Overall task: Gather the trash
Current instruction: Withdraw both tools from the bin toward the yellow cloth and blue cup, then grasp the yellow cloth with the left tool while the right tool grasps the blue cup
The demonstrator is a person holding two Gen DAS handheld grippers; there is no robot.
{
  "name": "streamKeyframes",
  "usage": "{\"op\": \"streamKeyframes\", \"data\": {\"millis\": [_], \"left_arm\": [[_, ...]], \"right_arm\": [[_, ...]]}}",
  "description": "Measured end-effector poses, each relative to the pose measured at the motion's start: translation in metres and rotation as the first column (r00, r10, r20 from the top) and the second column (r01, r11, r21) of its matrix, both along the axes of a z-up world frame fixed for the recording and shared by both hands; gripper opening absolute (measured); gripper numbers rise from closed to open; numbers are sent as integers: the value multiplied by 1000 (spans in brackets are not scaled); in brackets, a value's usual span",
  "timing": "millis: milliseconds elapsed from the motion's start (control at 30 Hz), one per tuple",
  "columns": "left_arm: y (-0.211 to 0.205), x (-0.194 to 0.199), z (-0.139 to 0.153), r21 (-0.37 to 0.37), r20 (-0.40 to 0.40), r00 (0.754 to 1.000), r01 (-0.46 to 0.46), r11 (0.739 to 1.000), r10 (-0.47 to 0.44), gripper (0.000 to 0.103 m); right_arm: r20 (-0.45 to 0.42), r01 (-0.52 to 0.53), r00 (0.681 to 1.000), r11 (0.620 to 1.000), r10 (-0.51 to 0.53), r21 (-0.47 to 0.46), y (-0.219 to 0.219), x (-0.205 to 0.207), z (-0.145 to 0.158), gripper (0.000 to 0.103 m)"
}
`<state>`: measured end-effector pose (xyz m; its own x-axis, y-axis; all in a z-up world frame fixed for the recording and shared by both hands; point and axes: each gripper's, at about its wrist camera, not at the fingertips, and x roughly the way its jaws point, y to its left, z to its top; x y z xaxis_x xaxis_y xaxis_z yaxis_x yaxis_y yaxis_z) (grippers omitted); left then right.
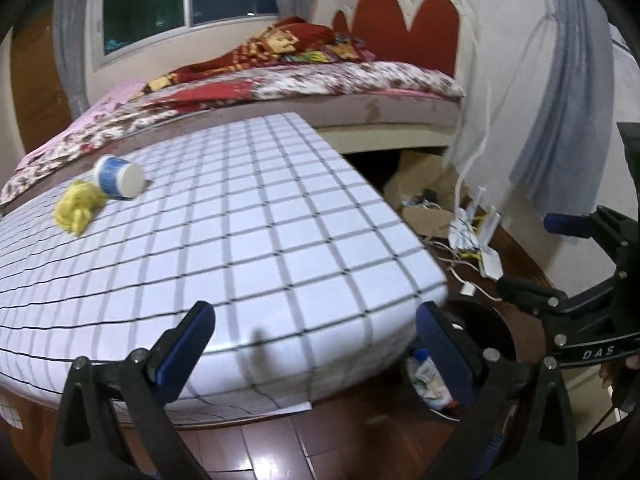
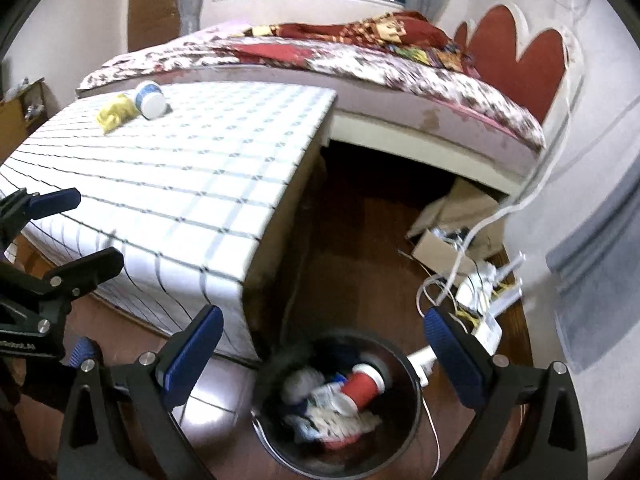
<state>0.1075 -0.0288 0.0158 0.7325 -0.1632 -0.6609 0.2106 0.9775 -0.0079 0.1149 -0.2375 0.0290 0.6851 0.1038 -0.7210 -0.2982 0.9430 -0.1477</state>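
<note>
A blue-and-white paper cup (image 1: 119, 176) lies on its side on the checked table (image 1: 248, 240), next to a crumpled yellow wad (image 1: 78, 207); both show in the right wrist view, the cup (image 2: 149, 99) and the wad (image 2: 115, 114), at the table's far left. A dark round bin (image 2: 404, 364) on the floor holds a red cup (image 2: 362, 388) and crumpled wrappers (image 2: 336, 416). My right gripper (image 2: 322, 350) is open and empty above the bin. My left gripper (image 1: 316, 340) is open and empty at the table's near right corner. The bin (image 1: 496, 332) sits right of the left gripper.
A bed (image 2: 360, 56) with a floral sheet and a red blanket runs behind the table. Cardboard boxes (image 2: 448, 236), white cables and a router (image 2: 486, 296) lie on the wooden floor by the wall. Curtains (image 1: 560, 128) hang at the right.
</note>
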Motion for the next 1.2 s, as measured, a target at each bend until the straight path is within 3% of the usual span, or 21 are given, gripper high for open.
{"op": "streamKeyframes", "data": {"millis": [367, 567, 733, 867, 1000, 1133, 1200], "left_arm": [[90, 21, 15, 16, 55, 984, -168, 986, 167, 101], [160, 45, 22, 66, 89, 957, -282, 957, 276, 101], [222, 87, 19, 94, 78, 928, -370, 924, 363, 101], [258, 124, 8, 86, 46, 920, -391, 916, 389, 100], [285, 162, -3, 68, 10, 925, -380, 923, 380, 96], [294, 185, -11, 80, -4, 936, -350, 933, 352, 94], [295, 193, -14, 86, -10, 942, -333, 939, 335, 94]], "right_arm": [[64, -88, 995, 992, 82, 86, 67, 32, 27, 102], [99, -153, 985, 976, 139, 154, 111, 62, 35, 102], [54, -204, 979, 966, 198, 156, 167, 107, 27, 102], [33, -273, 962, 948, 271, 166, 220, 150, 23, 102], [-11, -361, 931, 921, 366, 146, 279, 192, 12, 90], [-44, -415, 905, 901, 423, 122, 322, 224, -3, 88], [-67, -439, 892, 891, 448, 115, 340, 240, -11, 80]]}}
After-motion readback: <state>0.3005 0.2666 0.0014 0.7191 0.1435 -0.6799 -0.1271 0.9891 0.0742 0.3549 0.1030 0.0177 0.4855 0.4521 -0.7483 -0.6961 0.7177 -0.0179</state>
